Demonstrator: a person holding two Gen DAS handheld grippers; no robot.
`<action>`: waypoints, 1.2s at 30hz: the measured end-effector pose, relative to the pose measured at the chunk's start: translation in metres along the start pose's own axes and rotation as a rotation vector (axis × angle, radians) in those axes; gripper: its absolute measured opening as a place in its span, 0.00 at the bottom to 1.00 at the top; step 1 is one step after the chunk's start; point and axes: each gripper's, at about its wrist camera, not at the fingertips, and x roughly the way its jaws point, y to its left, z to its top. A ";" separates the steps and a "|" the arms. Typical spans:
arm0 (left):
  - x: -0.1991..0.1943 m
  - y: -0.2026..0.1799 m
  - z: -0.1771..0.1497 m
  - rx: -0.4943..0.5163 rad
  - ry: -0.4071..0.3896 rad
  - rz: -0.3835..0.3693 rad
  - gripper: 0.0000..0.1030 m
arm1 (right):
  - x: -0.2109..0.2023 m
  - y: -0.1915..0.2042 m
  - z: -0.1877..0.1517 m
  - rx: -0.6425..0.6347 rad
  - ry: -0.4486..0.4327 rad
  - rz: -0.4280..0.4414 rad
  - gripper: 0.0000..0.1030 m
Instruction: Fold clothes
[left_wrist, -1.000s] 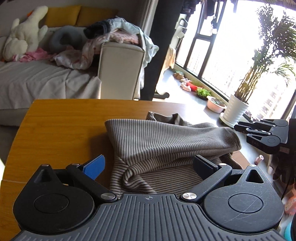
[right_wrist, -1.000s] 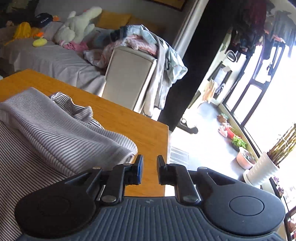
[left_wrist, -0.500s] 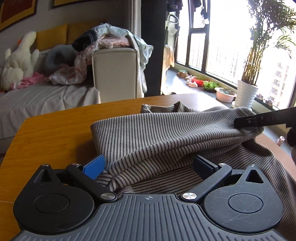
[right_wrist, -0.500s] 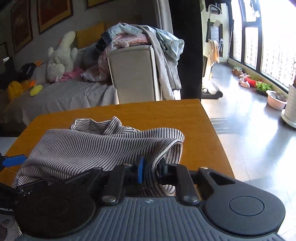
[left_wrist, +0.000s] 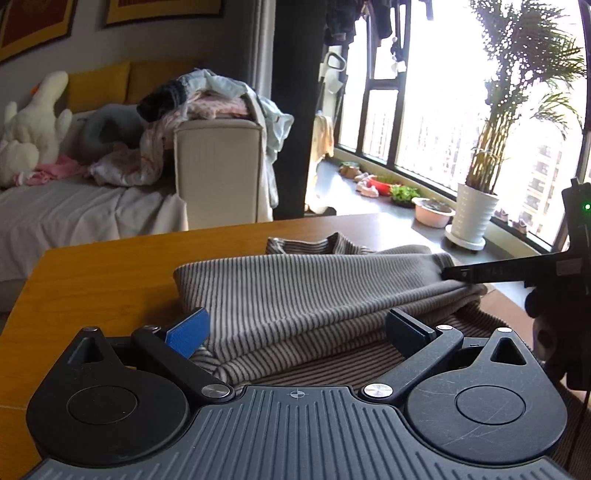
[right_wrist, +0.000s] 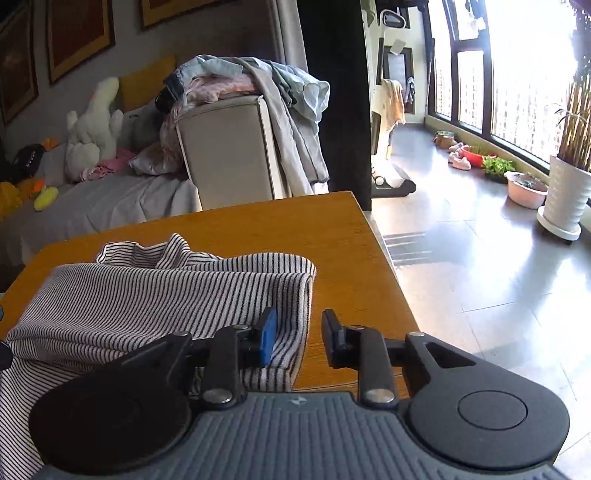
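A grey-and-white striped garment (left_wrist: 314, 295) lies folded over on the wooden table (left_wrist: 103, 280). My left gripper (left_wrist: 299, 332) is open, its fingers wide apart over the garment's near edge. In the right wrist view the garment (right_wrist: 155, 291) lies left of centre on the table (right_wrist: 332, 251). My right gripper (right_wrist: 299, 338) is open at the garment's right edge; its blue left pad (right_wrist: 269, 336) rests against the cloth and the right finger stands over bare wood. The right gripper also shows in the left wrist view (left_wrist: 458, 275), touching the fold's right end.
A sofa (right_wrist: 110, 199) with plush toys and a pile of clothes (right_wrist: 243, 85) stands beyond the table. The table's right edge (right_wrist: 388, 266) drops to a tiled floor. A potted plant (left_wrist: 476, 206) and bowls stand by the window.
My right gripper was shut on the fold's right edge half a second ago and has now opened. The left gripper stayed open and lifted its view slightly.
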 end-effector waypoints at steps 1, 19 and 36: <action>0.003 -0.003 0.001 0.013 0.008 -0.017 1.00 | -0.007 0.002 0.001 -0.006 -0.018 -0.007 0.27; 0.043 0.003 -0.011 -0.038 0.101 0.087 1.00 | 0.035 0.044 0.005 -0.105 -0.010 0.152 0.31; 0.045 0.015 -0.008 -0.125 0.114 0.195 1.00 | 0.030 0.040 0.002 -0.134 0.015 0.068 0.58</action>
